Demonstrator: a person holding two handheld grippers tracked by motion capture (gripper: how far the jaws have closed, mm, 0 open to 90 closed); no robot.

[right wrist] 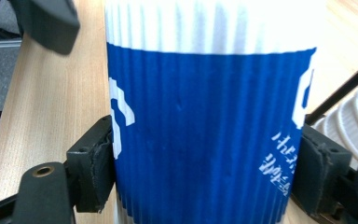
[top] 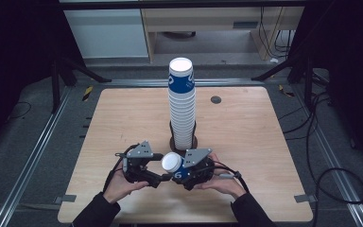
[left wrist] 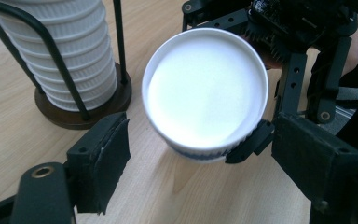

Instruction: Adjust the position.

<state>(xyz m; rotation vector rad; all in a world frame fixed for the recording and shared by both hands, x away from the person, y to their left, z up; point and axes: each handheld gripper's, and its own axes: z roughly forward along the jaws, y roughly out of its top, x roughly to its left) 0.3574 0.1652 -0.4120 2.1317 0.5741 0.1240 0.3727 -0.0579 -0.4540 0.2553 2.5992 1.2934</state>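
The right gripper (top: 185, 170) holds a blue-and-white ribbed paper cup (top: 175, 165) near the desk's (top: 246, 142) six o'clock edge, just in front of the tall stack of cups (top: 182, 104). In the right gripper view its jaws press on both sides of the cup's blue band (right wrist: 205, 135), so the grip is firm. The cup lies tipped on its side, its white mouth turned toward nine o'clock, facing the left gripper (top: 155, 168).

The left gripper sits at the cup's nine o'clock. In the left gripper view its jaws stand apart, one on either side of the cup's open mouth (left wrist: 205, 91), and the pads do not press on it; the cup's rim sits clear of the left pad (left wrist: 105, 163) and close to the right pad (left wrist: 307, 158). The right gripper's black frame (left wrist: 303, 51) shows behind the cup.

The stack rises from a dark round base (top: 184, 141) with thin black wire uprights (left wrist: 51, 60), at the cup's twelve o'clock and very close to both grippers. It is the nearest obstacle: the base and wires stand just beside the held cup. A small dark round disc (top: 216, 99) lies on the desk farther off, toward one o'clock of the stack's base. Black cables (top: 326, 156) trail over the floor beyond the desk's three o'clock edge.
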